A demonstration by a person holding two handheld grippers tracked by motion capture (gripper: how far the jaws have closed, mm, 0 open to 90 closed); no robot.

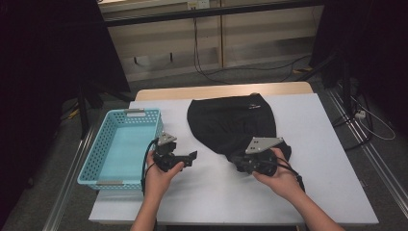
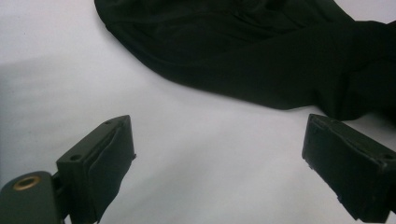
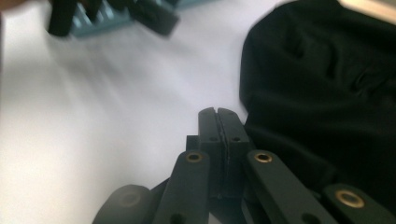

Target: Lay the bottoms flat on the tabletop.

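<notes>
White tabletop: our right gripper (image 3: 217,122), jaws pressed together, touches the cloth's (image 1: 231,122) near edge; left gripper (image 2: 219,154) spread, farther.

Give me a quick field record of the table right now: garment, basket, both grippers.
garment: black cloth bunched on the white table, right of centre
basket: light blue, perforated, at the table's left edge, nothing inside
left gripper: jaws wide open, nothing between them, aimed at the cloth's near edge
right gripper: jaws shut together at the cloth's edge; no cloth visibly between the pads
</notes>
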